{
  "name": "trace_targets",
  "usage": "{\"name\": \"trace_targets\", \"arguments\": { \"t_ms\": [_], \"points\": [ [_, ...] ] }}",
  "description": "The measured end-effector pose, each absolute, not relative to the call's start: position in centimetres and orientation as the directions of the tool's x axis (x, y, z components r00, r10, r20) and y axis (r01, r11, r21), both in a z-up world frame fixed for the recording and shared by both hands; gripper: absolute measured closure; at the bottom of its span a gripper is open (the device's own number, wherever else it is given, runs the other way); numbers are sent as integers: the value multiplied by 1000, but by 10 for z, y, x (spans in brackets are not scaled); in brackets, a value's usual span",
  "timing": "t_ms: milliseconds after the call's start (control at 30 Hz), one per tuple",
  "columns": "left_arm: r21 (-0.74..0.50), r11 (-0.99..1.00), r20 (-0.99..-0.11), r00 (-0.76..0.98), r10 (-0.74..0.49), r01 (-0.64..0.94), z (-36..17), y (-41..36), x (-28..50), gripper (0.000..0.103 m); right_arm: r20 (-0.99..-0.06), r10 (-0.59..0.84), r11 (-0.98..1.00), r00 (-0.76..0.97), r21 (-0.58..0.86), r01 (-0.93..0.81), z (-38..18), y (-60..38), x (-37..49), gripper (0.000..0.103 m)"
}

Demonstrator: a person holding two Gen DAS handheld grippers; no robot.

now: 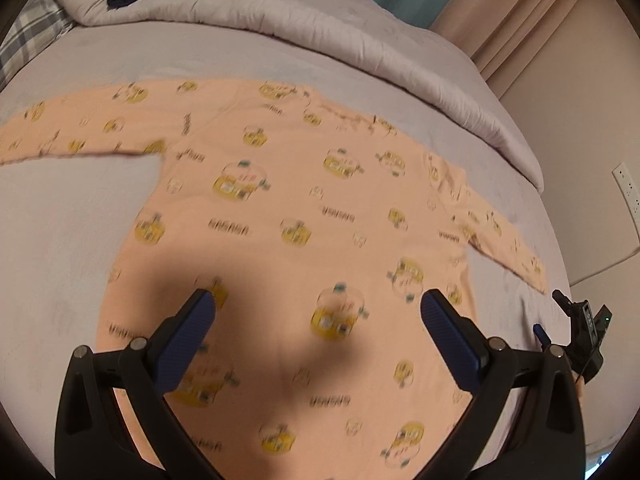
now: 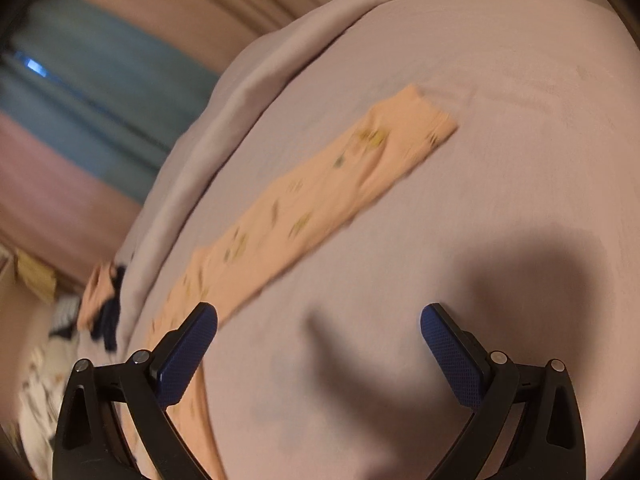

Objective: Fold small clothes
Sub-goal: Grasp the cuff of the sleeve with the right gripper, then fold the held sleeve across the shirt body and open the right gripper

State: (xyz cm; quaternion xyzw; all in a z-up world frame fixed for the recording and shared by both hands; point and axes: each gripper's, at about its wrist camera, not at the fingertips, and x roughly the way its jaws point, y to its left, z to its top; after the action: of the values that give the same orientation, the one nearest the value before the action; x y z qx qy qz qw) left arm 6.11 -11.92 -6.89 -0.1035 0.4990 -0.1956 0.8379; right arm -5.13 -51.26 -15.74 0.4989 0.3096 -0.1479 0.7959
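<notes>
Left tool (image 1: 318, 306): spread, empty, over shirt (image 1: 304, 216).
Right tool (image 2: 319, 320): spread, empty, beside sleeve (image 2: 320, 196).
Risk: a one-layer pinch drags the shirt across the bed (image 2: 500, 92), wrinkling it.

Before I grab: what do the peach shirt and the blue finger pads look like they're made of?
Peach shirt: looks like soft matte knit, probably cotton jersey; it lies limp and flat on the bed sheet, with printed yellow figures. Blur hides the weave.
Finger pads on the left hand-held gripper: seemingly rubber or textured plastic; matte blue with a fine dimpled grip pattern, on black plastic-looking arms.
</notes>
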Motion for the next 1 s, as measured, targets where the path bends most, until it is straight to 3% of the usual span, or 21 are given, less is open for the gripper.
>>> {"name": "trace_targets", "arguments": {
  "t_ms": [133, 300, 400, 467, 533, 733, 1000],
  "points": [
    [-387, 895, -788, 425, -445, 221, -69, -133, 80, 1, -602, 34, 385, 797, 744, 546, -165, -532, -37, 2],
    [-390, 894, -789, 420, -447, 219, -70, -143, 100, 1, -604, -25, 348, 797, 742, 573, -172, -553, -20, 25],
    [-387, 895, -788, 424, -447, 224, -69, -149, 108, 1, -602, -38, 343, 798, 742, 576, -177, -564, -19, 45],
    [-381, 897, -789, 428, -441, 223, -69, -150, 113, 1, -623, -47, 350, 781, 722, 597, -178, -563, -12, 82],
    [-381, 899, -791, 426, -438, 217, -70, -149, 121, 1, -651, -59, 347, 757, 697, 627, -183, -570, -12, 97],
    [-429, 886, -778, 425, -463, 179, -70, -126, 140, 1, -653, -108, 537, 750, 596, 597, -133, -550, 16, 97],
    [-488, 865, -747, 459, -481, 113, -62, -72, 151, 1, -571, -41, 862, 820, 395, 318, -8, -410, 91, 98]
  ]
}}
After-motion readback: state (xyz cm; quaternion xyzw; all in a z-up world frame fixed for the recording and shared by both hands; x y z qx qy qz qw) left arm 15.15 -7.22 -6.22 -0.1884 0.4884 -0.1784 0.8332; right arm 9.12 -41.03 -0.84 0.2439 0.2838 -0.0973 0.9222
